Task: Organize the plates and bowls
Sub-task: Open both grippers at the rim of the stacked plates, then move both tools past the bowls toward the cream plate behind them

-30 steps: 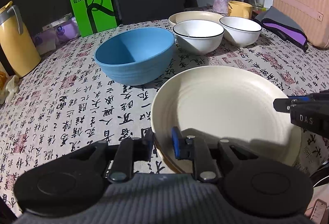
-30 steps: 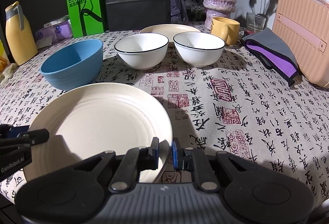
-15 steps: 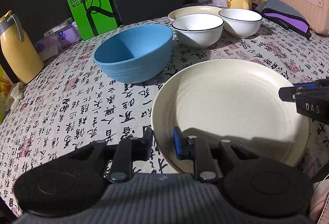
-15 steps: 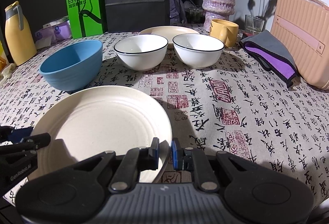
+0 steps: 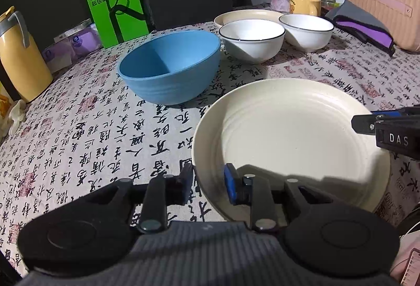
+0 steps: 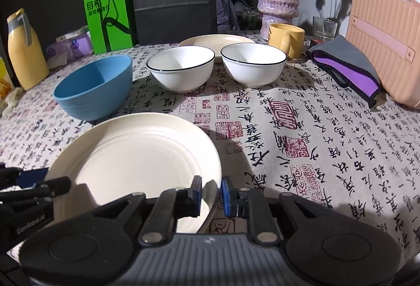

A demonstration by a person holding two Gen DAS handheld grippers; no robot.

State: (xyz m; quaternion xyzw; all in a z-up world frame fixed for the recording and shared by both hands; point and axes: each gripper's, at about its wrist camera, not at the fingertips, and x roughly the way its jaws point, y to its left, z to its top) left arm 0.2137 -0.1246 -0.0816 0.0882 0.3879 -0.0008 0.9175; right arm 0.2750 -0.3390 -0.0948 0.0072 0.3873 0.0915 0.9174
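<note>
both grippers, left (image 5: 207,181) and right (image 6: 211,192), have just been opening astride the near rim of the round cream plate (image 5: 288,133), apparently released on the printed tablecloth (image 6: 302,128); next, withdraw clear.

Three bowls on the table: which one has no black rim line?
The blue bowl, leftmost of the three. It is solid blue, while both white bowls to its right carry a thin black line around the rim.
</note>
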